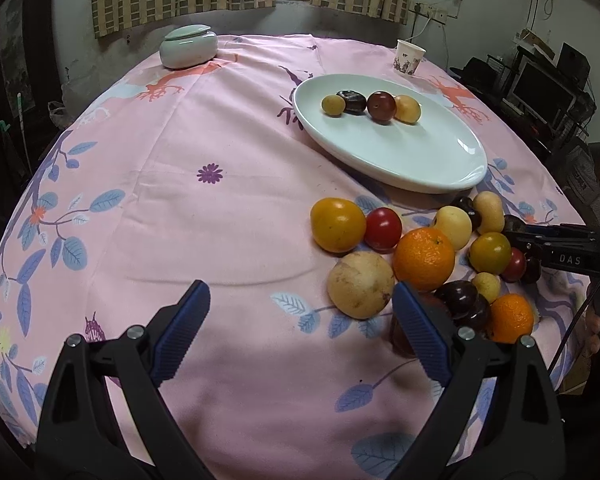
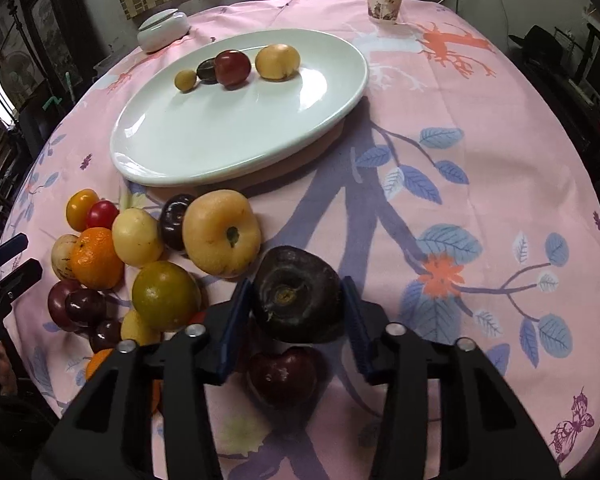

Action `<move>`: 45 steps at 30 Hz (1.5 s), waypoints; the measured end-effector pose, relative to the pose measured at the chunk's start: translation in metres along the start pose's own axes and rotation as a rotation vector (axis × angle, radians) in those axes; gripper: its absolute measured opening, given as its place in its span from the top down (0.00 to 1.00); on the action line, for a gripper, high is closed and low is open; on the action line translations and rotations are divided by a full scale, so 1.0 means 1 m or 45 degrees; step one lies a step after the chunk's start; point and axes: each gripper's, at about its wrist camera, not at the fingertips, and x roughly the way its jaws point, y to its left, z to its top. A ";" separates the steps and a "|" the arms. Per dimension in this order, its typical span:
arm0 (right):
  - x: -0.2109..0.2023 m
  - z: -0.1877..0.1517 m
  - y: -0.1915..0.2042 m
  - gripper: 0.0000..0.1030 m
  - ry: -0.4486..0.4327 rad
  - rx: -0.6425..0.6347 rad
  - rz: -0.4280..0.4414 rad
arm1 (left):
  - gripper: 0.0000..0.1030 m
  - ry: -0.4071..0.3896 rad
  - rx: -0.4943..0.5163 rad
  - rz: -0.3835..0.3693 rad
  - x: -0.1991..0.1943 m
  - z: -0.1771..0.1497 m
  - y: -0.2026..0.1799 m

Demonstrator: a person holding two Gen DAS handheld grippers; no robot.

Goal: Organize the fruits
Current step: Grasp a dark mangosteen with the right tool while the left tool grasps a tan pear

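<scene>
A white oval plate (image 1: 400,160) (image 2: 220,136) holds several small fruits: a yellow one, a dark one, a red plum (image 2: 232,67) and a larger yellow one. A heap of loose fruit lies in front of it: an orange (image 1: 423,258), a yellow tomato (image 1: 337,224), a pale round fruit (image 1: 360,284), a peach (image 2: 221,232) and dark plums. My right gripper (image 2: 296,300) has its blue pads against both sides of a dark plum (image 2: 296,300) at the heap's edge. My left gripper (image 1: 300,286) is open over bare cloth, left of the heap.
A pink flowered cloth (image 1: 204,216) covers the round table. A lidded ceramic jar (image 1: 188,46) stands at the far left, a paper cup (image 2: 384,0) at the far right. Another dark plum (image 2: 284,376) lies under the right gripper. Chairs and shelves surround the table.
</scene>
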 end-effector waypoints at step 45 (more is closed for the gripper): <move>-0.053 -0.031 0.000 0.56 -0.100 0.095 0.087 | 0.22 0.255 -0.052 -0.183 0.045 0.020 -0.002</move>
